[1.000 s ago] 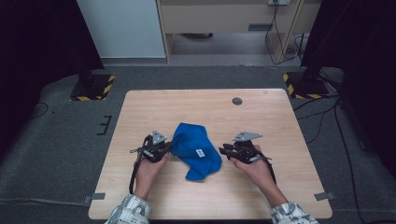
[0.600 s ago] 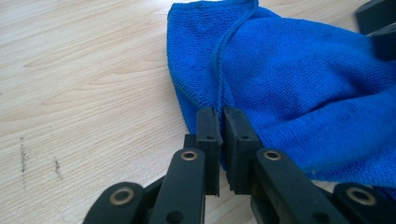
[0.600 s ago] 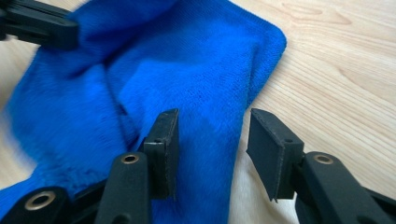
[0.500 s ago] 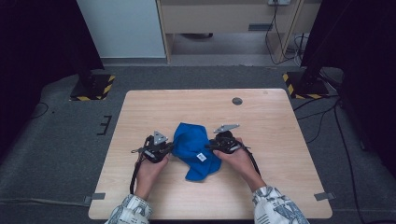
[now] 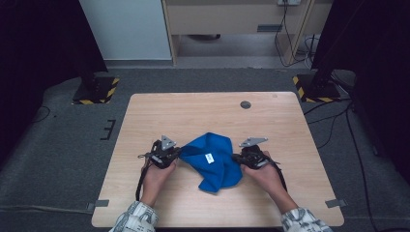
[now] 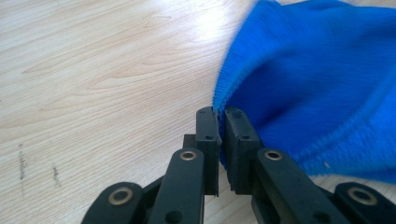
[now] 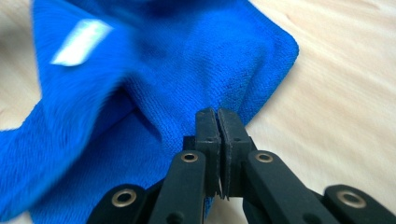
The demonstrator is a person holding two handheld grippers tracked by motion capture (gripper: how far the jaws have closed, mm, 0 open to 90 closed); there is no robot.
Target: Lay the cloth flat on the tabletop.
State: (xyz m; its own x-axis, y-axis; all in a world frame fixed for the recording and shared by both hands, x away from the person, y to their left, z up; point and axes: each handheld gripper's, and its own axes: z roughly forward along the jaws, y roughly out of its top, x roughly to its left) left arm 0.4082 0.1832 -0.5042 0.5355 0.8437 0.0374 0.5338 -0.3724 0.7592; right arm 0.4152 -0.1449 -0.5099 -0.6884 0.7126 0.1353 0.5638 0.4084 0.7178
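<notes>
A blue cloth [image 5: 212, 162] lies crumpled on the wooden bench [image 5: 193, 111], a little nearer the front edge than the back and about midway between the left and right edges. A small white label [image 5: 209, 158] shows on its upper face.

The left claw [image 5: 175, 153] rests at the cloth's left edge. In the left gripper view its jaws are pressed together on the hemmed edge of the cloth [image 6: 317, 93], which stretches away to the right.

The right claw [image 5: 237, 158] sits at the cloth's right side. Its jaws have just been closing, and in the right gripper view they are clamped on a fold of the cloth [image 7: 187, 84].

A small dark round disc [image 5: 245, 104] lies near the back edge, well apart from the cloth.
</notes>
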